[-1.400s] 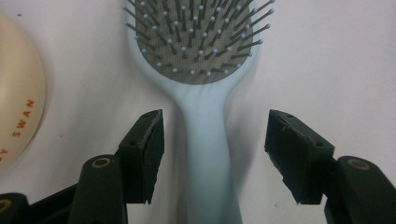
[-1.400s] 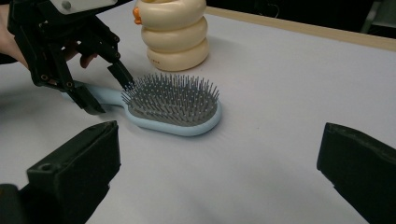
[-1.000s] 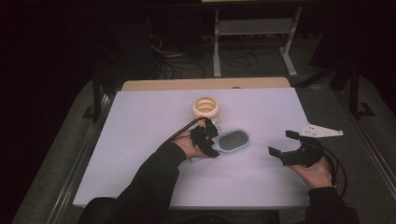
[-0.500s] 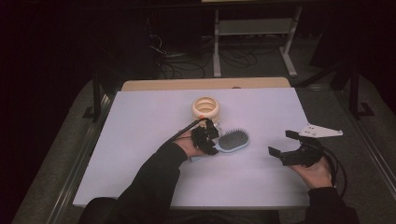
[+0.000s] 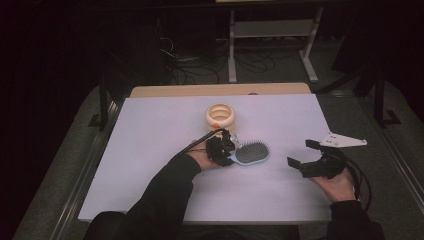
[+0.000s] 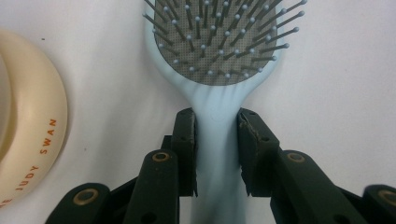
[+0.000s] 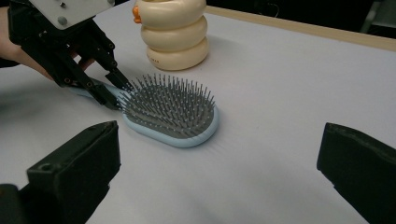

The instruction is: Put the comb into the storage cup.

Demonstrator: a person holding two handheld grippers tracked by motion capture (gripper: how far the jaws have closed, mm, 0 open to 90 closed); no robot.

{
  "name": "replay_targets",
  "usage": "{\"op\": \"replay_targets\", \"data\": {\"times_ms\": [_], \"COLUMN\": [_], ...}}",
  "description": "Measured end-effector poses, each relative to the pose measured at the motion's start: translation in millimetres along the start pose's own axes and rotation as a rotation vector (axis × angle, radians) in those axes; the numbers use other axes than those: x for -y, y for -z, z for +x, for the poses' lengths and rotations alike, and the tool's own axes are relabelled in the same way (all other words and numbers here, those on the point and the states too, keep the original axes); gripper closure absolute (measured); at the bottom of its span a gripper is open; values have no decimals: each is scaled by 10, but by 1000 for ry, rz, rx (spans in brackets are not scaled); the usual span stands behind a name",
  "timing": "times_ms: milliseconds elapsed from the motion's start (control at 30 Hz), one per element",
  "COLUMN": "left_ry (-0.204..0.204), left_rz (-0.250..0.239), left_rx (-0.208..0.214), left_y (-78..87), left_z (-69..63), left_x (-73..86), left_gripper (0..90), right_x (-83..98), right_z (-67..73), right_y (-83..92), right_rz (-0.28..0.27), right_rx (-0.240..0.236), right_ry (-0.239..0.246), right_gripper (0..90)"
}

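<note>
Left gripper (image 6: 217,154): jaws have just been closing and now clamp the brush (image 5: 251,152) by its handle, just below the bristle head. Judged step: securing the grip before a lift. Keep the handle centred between the pads, squeeze firmly, lift level so the heavier head does not sag or twist.

Brush lies flat on the table (image 5: 150,150), bristles up, head pointing away from the left jaws. Cream ringed toy (image 5: 222,116) stands near, apart from it.

Right gripper (image 5: 306,156): jaws wide apart, holding nothing, well apart from the brush head.
</note>
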State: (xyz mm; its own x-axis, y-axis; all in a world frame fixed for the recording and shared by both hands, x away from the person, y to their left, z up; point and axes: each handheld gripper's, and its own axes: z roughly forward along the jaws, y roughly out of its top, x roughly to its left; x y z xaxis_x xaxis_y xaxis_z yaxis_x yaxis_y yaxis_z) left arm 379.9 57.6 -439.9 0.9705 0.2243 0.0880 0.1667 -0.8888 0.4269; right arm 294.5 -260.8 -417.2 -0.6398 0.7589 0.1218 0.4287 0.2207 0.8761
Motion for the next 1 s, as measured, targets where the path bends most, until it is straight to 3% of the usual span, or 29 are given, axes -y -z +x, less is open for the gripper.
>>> {"op": "replay_targets", "data": {"times_ms": [533, 1000], "left_ry": [-9, -32], "left_rz": [-34, -52], "left_rx": [-12, -41], "left_y": [121, 401], "left_z": [-28, -73], "left_x": [1, -59], "left_gripper": [704, 703], "right_x": [0, -4], "right_z": [-1, 4], "right_y": [2, 17], "right_rz": [-2, -10], "right_rx": [1, 1], "right_ry": [1, -6], "right_gripper": [0, 0]}}
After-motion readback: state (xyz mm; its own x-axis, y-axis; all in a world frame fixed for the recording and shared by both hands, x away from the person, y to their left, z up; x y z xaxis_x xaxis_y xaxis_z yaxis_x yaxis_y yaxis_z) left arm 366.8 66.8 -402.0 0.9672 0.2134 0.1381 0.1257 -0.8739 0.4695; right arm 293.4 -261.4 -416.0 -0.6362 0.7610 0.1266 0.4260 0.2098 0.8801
